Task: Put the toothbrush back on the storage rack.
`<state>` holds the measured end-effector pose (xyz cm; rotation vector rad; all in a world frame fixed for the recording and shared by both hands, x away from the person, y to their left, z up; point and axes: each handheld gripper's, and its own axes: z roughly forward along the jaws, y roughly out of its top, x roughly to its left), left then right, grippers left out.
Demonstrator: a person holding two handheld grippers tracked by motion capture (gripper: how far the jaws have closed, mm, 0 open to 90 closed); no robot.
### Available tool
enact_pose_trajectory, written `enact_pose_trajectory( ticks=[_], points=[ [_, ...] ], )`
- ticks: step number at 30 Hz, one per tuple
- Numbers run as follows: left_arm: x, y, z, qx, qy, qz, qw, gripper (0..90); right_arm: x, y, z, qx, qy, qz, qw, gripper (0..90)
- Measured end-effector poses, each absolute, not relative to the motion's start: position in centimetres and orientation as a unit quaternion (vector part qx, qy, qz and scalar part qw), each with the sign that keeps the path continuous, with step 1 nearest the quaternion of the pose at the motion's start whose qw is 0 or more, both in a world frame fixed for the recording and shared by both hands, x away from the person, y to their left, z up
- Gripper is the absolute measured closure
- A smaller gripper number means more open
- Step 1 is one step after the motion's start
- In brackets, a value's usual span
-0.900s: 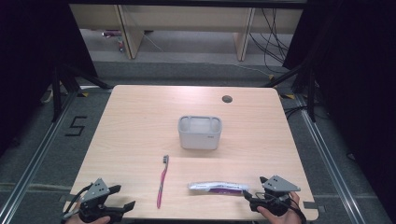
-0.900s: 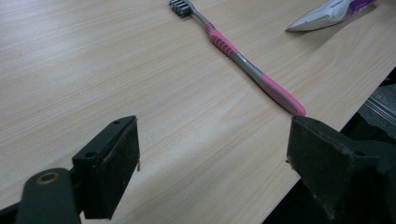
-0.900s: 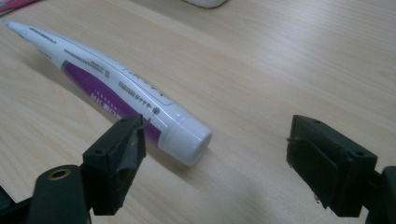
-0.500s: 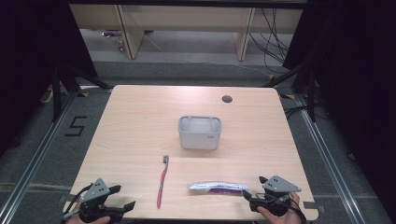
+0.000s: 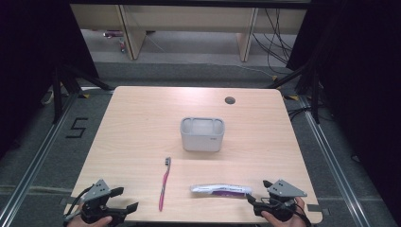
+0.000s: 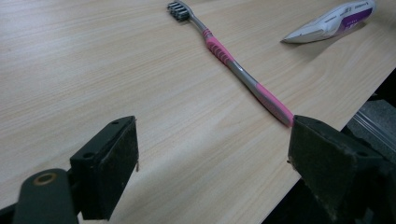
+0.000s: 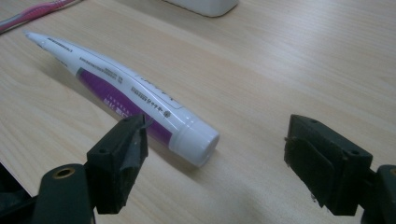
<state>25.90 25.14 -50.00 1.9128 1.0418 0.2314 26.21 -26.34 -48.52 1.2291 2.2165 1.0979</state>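
my left gripper (image 5: 124, 208) sits at the near edge, jaws wide and empty, the brush (image 6: 236, 70) just off one pad, handle end nearest. my right gripper (image 7: 224, 168) is spread too, holding nothing, the tube (image 7: 126, 98) with its cap toward me, handy for a grab. further back, the holder (image 5: 202, 134) stands mid-table, mouth up, likely where both belong.

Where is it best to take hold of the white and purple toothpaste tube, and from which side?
Probably at the round cap end of the white and purple plastic toothpaste tube, coming from the right gripper, whose open fingers already face it. The tube lies flat and that end looks firmest.
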Motion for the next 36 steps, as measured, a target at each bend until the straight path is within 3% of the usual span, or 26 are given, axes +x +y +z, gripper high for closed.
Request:
enact_pose_trajectory(
  ticks=[3, 14, 32, 36],
  points=[
    [26.4, 24.7, -49.8, 0.788, 0.419, 0.087, 0.443, 16.0, 26.4, -26.7, -48.5, 0.422, 0.792, 0.391, 0.204, 22.1],
    [28.5, 23.4, -49.3, 0.815, 0.405, 0.086, 0.405, 17.2, 26.2, -26.6, -48.5, 0.435, 0.789, 0.391, 0.191, 22.1],
    [29.7, 21.1, -48.7, 0.825, 0.387, 0.080, 0.403, 21.8, 26.3, -26.9, -48.5, 0.425, 0.787, 0.395, 0.208, 22.8],
    [30.5, 20.4, -48.7, 0.833, 0.385, 0.073, 0.392, 23.0, 26.2, -26.6, -48.6, 0.434, 0.787, 0.395, 0.189, 23.0]
  ],
)
